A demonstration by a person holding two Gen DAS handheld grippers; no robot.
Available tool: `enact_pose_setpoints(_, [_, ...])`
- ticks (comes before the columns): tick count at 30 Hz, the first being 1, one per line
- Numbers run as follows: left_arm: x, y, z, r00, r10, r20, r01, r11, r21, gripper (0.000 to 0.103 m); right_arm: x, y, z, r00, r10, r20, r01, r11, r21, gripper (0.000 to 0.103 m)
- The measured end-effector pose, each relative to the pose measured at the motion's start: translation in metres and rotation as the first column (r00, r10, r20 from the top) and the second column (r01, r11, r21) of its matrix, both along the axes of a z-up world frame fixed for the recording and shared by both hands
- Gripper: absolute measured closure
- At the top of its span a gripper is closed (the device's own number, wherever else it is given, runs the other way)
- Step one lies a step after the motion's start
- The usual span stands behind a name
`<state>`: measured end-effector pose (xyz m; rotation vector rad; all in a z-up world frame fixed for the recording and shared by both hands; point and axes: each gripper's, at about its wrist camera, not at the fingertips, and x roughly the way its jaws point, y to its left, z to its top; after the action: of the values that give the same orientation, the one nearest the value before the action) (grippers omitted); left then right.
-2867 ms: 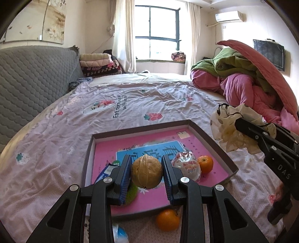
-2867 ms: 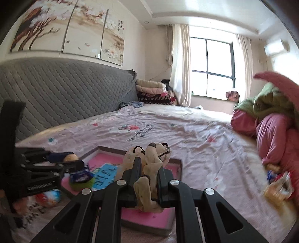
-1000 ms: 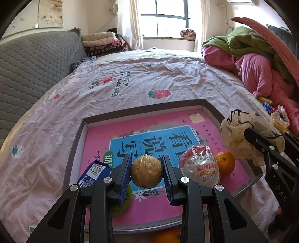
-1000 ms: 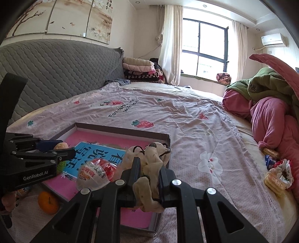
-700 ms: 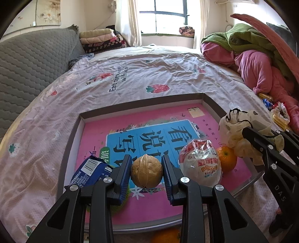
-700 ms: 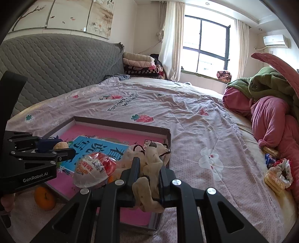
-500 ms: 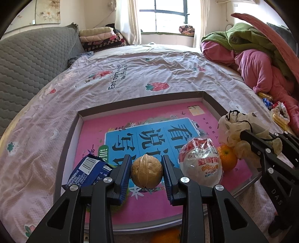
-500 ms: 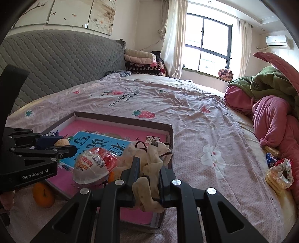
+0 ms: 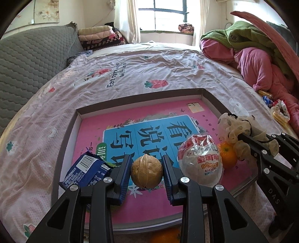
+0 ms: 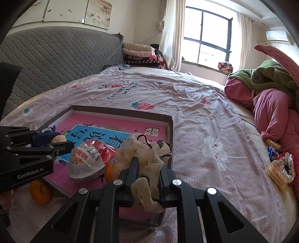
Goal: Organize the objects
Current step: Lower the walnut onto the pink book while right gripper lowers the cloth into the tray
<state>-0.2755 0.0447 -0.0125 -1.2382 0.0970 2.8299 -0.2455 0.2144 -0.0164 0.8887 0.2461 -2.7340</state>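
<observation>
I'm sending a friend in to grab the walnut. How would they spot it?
Find the shallow pink tray on the bed. Near its front edge, the left gripper clamps the walnut, between a blue wrapper and a foil egg. It alone is tan, round and ridged.

A bed (image 9: pixel 130 74) with a pale strawberry-print sheet fills the room. A grey quilted headboard (image 10: pixel 56 56) runs along its left edge, folded blankets (image 10: pixel 140 54) stacked at the far left corner. A heap of pink and green bedding (image 9: pixel 257 61) lies on the right edge. Behind the far edge, a window (image 10: pixel 207 37) with white curtains (image 10: pixel 170 33); paintings (image 10: pixel 78 13) hang above the headboard, an air conditioner (image 10: pixel 278 36) high on the right.
</observation>
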Motion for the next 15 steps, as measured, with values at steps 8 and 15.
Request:
enact_pose_setpoints(8, [-0.001, -0.001, -0.005, 1.0, -0.001, 0.024, 0.001, 1.0, 0.004, 0.07, 0.0, -0.001, 0.001, 1.0, -0.007, 0.007, 0.007, 1.0, 0.007, 0.082])
enact_pose_setpoints(15, [-0.003, -0.004, -0.012, 0.999, 0.003, 0.049, -0.004, 1.0, 0.017, 0.07, 0.002, 0.0, 0.001, 1.0, -0.004, 0.008, 0.004, 1.0, -0.005, 0.079])
